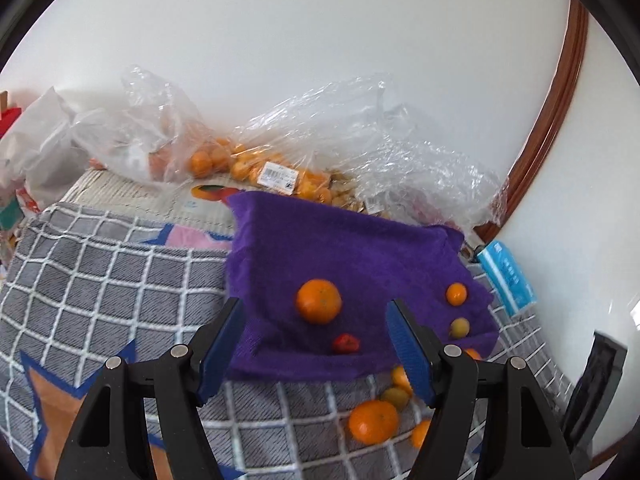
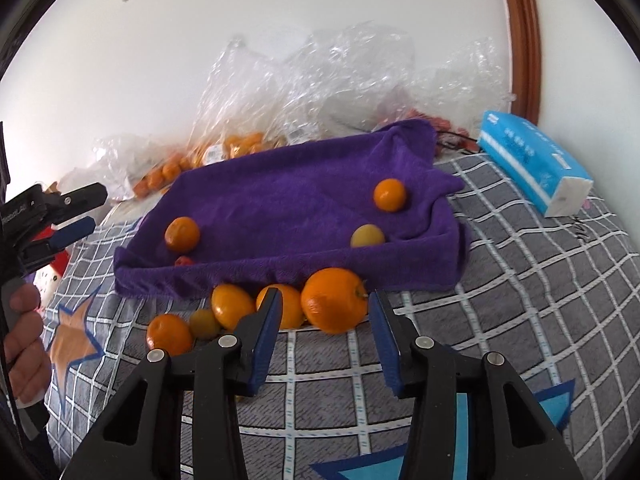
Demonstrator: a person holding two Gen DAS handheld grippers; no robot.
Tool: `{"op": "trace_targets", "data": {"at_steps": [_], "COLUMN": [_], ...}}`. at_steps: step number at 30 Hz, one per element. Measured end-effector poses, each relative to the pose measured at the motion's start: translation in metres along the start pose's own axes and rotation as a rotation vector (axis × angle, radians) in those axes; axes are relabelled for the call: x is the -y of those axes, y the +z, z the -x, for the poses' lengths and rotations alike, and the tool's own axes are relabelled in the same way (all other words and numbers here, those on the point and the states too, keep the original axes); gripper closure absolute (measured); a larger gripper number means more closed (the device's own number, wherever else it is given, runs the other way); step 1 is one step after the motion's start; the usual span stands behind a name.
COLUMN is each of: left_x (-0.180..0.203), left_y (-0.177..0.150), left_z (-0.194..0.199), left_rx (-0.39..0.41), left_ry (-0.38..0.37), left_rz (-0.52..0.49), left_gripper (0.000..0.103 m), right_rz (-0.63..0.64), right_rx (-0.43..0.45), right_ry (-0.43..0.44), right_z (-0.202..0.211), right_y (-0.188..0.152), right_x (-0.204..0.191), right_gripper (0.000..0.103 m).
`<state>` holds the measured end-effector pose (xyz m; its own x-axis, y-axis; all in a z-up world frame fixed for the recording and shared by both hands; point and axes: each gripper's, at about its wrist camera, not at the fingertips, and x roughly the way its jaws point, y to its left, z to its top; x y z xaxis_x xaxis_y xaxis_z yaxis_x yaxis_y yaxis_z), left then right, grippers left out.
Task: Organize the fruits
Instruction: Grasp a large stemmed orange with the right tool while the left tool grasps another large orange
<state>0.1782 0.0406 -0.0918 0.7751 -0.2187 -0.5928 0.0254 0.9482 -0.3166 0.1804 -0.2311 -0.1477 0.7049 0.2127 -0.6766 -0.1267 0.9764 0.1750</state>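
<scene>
Fruit is partly sorted: four pieces lie on the purple towel-lined tray (image 2: 280, 200) beyond both jaws. Right gripper (image 2: 324, 320), jaws apart and empty, faces the large orange (image 2: 334, 300) among five left on the checked bedspread (image 2: 520, 280); left gripper (image 1: 314, 328) hangs apart, empty.

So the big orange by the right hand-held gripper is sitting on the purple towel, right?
Not quite. In the right wrist view the big orange sits on the checked blanket, just in front of the purple towel, beyond the open right hand-held gripper.

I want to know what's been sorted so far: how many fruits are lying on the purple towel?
4: an orange left, a small red fruit below it, a small orange right, a yellowish fruit below that. The towel's folds may hide more.
</scene>
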Motion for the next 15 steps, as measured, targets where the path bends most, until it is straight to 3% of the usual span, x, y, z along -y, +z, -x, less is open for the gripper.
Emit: {"op": "trace_targets", "data": {"at_steps": [7, 9, 15], "left_x": [-0.005, 0.006, 0.042], "left_y": [-0.036, -0.045, -0.066], "left_z": [0.008, 0.006, -0.015], "left_rx": [-0.078, -0.092, -0.155], "left_ry": [-0.033, -0.052, -0.064], "left_rz": [-0.015, -0.056, -0.144], "left_gripper": [0.032, 0.032, 0.032], "right_rz": [0.015, 0.031, -0.017], "right_rx": [0.002, 0.004, -0.002], "right_ry": [-0.056, -0.082, -0.036], "right_z": [-0.019, -0.019, -0.001], "right_y": [0.000, -0.001, -0.008], "right_x": [-0.002, 0.000, 0.021], "right_gripper": [0.058, 0.070, 0.074]}}
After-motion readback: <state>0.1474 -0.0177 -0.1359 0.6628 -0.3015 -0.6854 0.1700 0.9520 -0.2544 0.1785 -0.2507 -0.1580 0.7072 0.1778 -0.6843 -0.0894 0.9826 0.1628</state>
